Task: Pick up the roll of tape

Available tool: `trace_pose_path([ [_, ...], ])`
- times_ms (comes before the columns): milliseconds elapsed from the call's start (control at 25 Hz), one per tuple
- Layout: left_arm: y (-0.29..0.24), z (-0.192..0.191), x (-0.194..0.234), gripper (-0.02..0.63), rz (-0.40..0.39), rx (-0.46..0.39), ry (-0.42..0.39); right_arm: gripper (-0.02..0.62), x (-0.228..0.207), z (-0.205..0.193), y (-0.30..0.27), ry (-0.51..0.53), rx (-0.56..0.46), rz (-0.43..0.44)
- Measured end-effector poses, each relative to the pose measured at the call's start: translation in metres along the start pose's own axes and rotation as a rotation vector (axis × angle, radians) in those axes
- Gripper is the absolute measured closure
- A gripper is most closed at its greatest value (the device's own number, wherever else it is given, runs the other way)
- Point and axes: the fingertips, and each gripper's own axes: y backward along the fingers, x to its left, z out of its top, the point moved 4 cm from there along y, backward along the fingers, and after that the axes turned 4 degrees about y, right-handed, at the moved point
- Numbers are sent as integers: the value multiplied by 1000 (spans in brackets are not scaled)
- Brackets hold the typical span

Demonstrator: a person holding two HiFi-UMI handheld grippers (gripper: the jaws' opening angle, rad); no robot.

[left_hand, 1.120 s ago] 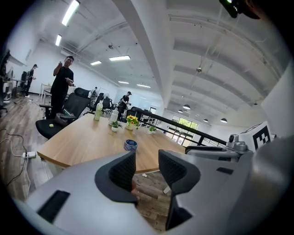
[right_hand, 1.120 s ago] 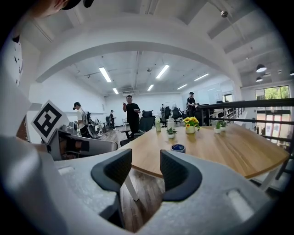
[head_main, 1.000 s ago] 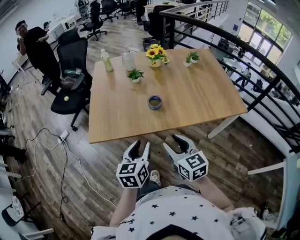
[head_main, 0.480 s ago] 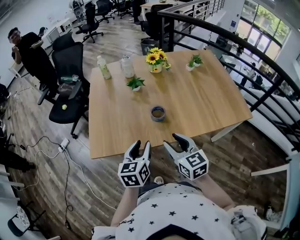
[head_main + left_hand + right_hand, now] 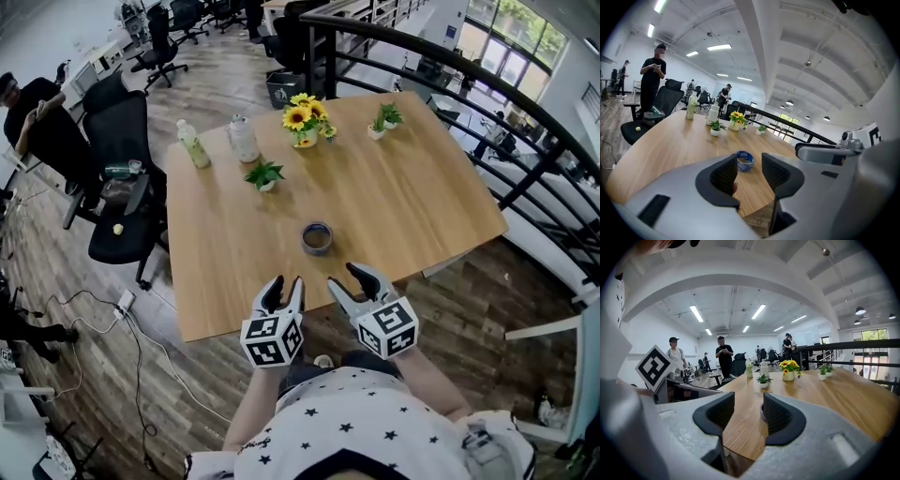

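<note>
In the head view I see one roll of tape (image 5: pixel 317 238) lying flat near the front edge of the table (image 5: pixel 422 206), hole facing up, ahead of my left gripper (image 5: pixel 286 284) and right gripper (image 5: pixel 345 278). The left gripper view shows its blue side beyond parted, empty jaws. The right gripper view shows jaws likewise apart and empty, one of them half hiding the tape.

The left tool (image 5: pixel 284 286) and the right tool (image 5: pixel 345 279) are held side by side near the body, pointing forward, each with jaws apart and gripping nothing.
</note>
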Motion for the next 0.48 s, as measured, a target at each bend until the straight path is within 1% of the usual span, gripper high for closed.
trace_pose_path([
  [320,-41,1,6,459,-4,56,-1,419,-21,-3,-8,-15,21,-32],
  [480,-68,-1,12,459,15,75,19,419,-37,-5,-15,-13,24,-19],
])
